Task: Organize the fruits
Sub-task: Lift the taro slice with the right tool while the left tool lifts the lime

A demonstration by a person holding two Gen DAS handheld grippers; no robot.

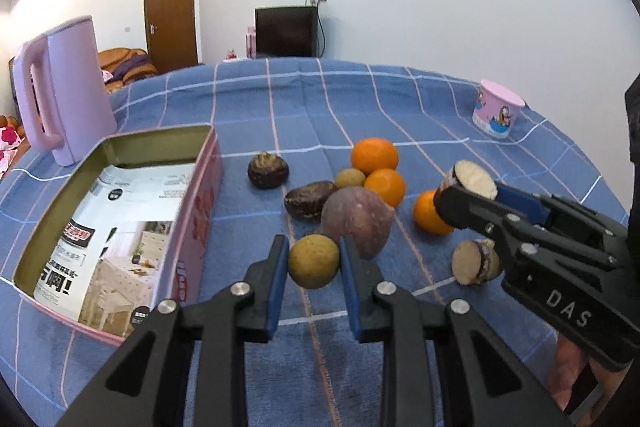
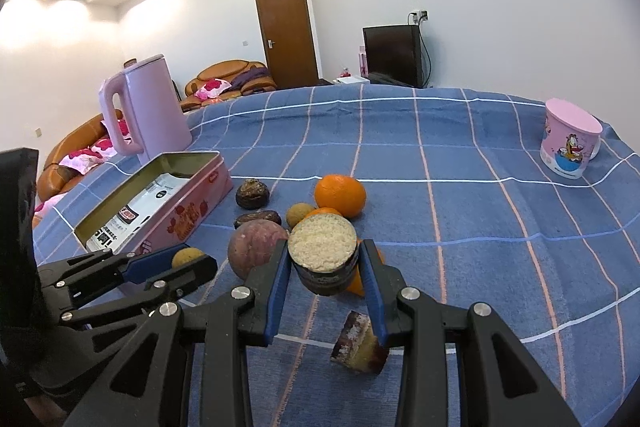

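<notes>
My left gripper is shut on a small round yellow-green fruit, held just above the blue checked cloth. To its left lies an open pink tin box, lined with printed paper. My right gripper is shut on a cut dark-skinned fruit piece with its pale flesh showing. In the left wrist view this right gripper is at the right of the pile. The pile holds a purple fruit, three oranges, a dark date, a dark round fruit and another small yellow fruit. A second cut piece lies on the cloth.
A pink kettle stands behind the tin at the far left. At the far right of the table is a pink cartoon cup. The blue cloth reaches to the table's far edge, with sofas and a door beyond.
</notes>
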